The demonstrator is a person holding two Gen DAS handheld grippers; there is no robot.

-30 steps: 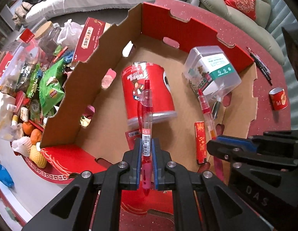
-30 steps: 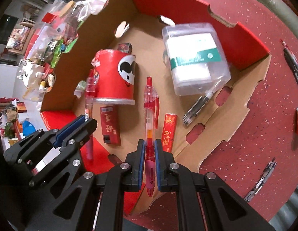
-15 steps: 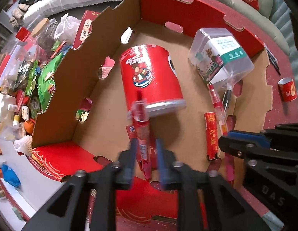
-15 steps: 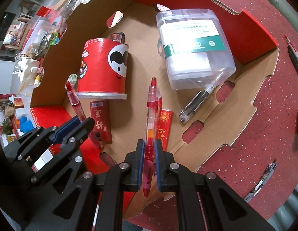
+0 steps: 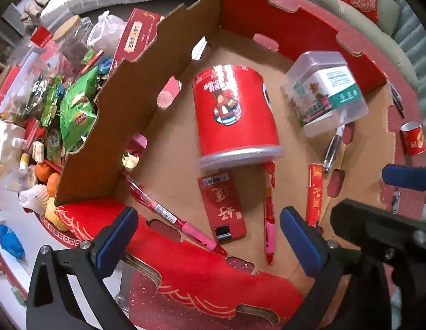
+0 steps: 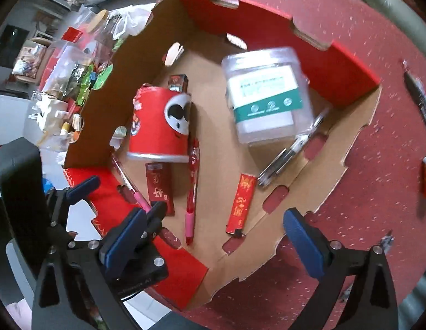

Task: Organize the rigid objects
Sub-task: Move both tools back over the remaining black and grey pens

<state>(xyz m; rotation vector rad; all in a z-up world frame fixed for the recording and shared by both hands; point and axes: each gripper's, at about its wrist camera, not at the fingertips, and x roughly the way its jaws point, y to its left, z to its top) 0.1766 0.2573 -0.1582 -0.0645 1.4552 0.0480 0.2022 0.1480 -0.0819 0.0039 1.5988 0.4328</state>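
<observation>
An open red cardboard box (image 5: 116, 126) (image 6: 347, 63) holds a red can (image 5: 232, 118) (image 6: 160, 126) on its side and a clear plastic jar (image 5: 323, 90) (image 6: 265, 101). It also holds a flat red packet (image 5: 222, 206) and a narrow red packet (image 6: 242, 203). My left gripper (image 5: 209, 239) hangs over the near edge with its jaws opening, and a red pen (image 5: 171, 217) lies loose on the floor below it. The jaws of my right gripper (image 6: 214, 240) are opening too, and a second red pen (image 6: 192, 189) lies flat beneath, touched by neither pad.
Dark pens (image 6: 284, 159) lie under the jar. A small red can (image 5: 412, 139) and more pens (image 6: 419, 96) lie on the red speckled table outside the box. Snack bags (image 5: 75, 110), fruit and bottles crowd the left.
Both grippers were shut on a red pen each. Both have opened wide, and the two pens now lie on the box floor.
</observation>
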